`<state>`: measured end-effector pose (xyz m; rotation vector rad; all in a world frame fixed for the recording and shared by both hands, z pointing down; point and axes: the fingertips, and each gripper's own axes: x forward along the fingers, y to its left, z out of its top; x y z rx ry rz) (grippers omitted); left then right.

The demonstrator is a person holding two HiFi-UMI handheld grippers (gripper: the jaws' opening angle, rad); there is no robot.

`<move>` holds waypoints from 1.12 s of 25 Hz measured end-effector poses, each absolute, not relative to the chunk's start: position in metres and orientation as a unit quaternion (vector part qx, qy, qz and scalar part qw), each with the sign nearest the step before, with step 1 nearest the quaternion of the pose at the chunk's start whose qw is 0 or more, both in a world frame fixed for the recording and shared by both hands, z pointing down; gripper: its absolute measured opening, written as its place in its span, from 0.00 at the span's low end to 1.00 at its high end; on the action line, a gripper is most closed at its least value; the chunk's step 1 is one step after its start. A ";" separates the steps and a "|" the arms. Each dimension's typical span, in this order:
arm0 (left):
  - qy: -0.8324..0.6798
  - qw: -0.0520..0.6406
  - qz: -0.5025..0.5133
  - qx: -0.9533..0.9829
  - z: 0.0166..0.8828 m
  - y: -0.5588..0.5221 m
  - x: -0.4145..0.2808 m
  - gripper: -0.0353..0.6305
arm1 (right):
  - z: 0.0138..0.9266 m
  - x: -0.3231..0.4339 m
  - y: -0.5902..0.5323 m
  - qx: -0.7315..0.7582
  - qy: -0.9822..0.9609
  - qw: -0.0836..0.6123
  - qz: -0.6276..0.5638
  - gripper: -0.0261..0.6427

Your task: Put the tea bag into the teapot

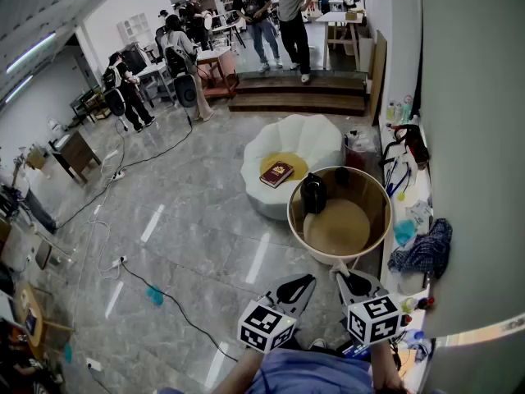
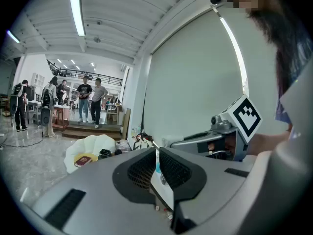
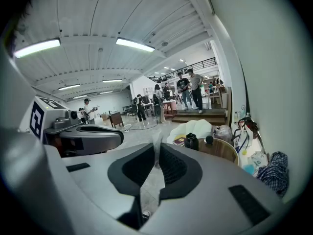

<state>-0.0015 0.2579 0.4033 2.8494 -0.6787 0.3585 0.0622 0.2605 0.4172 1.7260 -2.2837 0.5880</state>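
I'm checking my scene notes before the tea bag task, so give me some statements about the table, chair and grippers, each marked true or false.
1. The black teapot stands on the round wooden table. True.
2. A red book lies on the table. False: it lies on the yellow cushion of the white chair.
3. Both grippers hang over the teapot. False: the left gripper and right gripper are near the person, short of it.
4. A blue checked cloth lies on the ledge at right. True.
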 end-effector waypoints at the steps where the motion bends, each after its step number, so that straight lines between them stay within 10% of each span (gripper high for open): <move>1: -0.229 0.095 0.120 0.961 0.403 0.258 -0.002 0.08 | 0.417 0.062 0.260 0.587 -0.777 0.110 0.200 0.10; 28: -0.241 0.122 0.137 0.953 0.435 0.198 0.002 0.08 | 0.448 0.069 0.204 0.575 -0.777 0.113 0.229 0.10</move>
